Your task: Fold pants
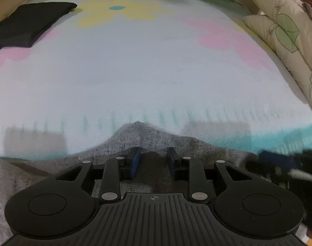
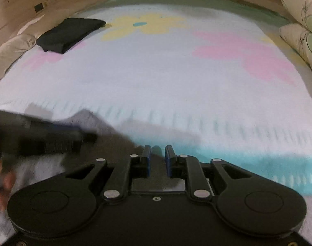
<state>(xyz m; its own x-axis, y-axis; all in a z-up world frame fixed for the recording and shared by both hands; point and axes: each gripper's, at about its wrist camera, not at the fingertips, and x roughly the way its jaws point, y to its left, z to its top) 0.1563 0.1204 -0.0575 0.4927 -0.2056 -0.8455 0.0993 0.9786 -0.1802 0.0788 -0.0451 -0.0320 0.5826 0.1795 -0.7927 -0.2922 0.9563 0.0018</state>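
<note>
Grey speckled pants [image 1: 139, 137] lie at the near edge of the bed, bunched into a peak just ahead of my left gripper [image 1: 153, 153]. Its jaws stand partly open with grey cloth lying between and under them; a grip is not clear. My right gripper [image 2: 157, 153] has its jaws a narrow gap apart over the dark edge of the same pants [image 2: 88, 119]. The left gripper shows blurred in the right wrist view [image 2: 43, 137], over the cloth.
The bed has a pale blue sheet [image 1: 156, 71] with yellow and pink flowers. A folded black garment [image 1: 28, 24] lies at the far left, also in the right wrist view [image 2: 69, 33]. Leaf-print pillows [image 1: 289, 41] line the right side. A wooden wall stands behind.
</note>
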